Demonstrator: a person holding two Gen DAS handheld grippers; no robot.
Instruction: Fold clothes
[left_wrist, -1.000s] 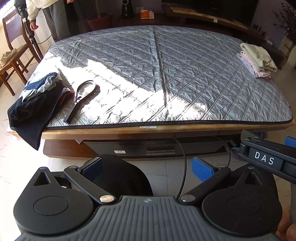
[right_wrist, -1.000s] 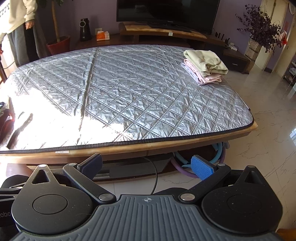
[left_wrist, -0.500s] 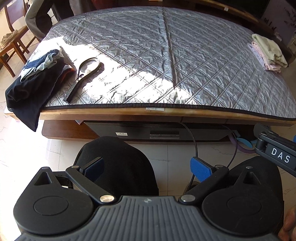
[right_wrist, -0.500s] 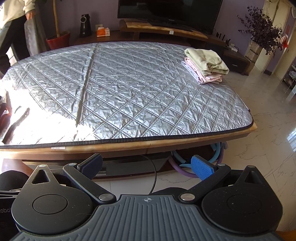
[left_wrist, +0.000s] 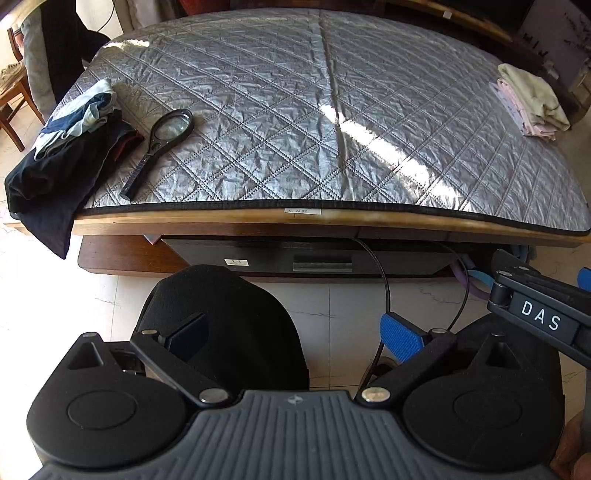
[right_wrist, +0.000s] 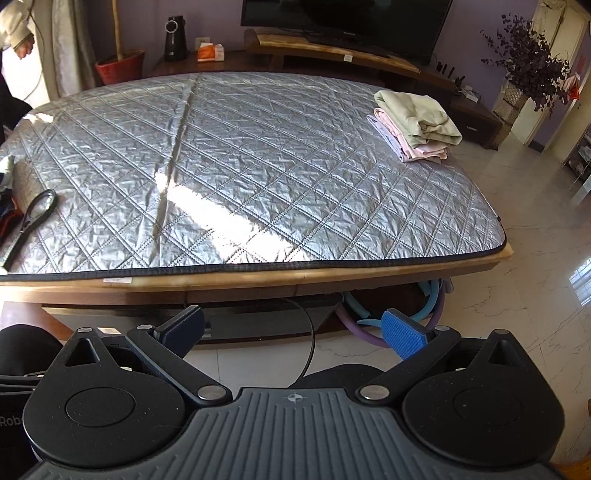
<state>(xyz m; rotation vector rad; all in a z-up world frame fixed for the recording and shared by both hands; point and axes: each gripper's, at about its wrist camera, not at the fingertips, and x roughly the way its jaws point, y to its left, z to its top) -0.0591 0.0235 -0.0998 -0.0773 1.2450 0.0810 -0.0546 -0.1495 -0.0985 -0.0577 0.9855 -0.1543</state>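
Quilted silver table cover (left_wrist: 258, 110), unfolded dark clothes (left_wrist: 55, 173) trailing off its left corner, both claws (left_wrist: 295, 332) (right_wrist: 295, 328) wide, empty.

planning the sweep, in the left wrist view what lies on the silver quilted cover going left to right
pile of dark unfolded clothes → magnifying glass → centre seam of the cover → folded stack of pale green and pink clothes

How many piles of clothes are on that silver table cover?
2. A dark unfolded heap hangs over the near left corner, beside a magnifying glass. A folded cream-and-pink stack sits at the far right. More may lie out of view.
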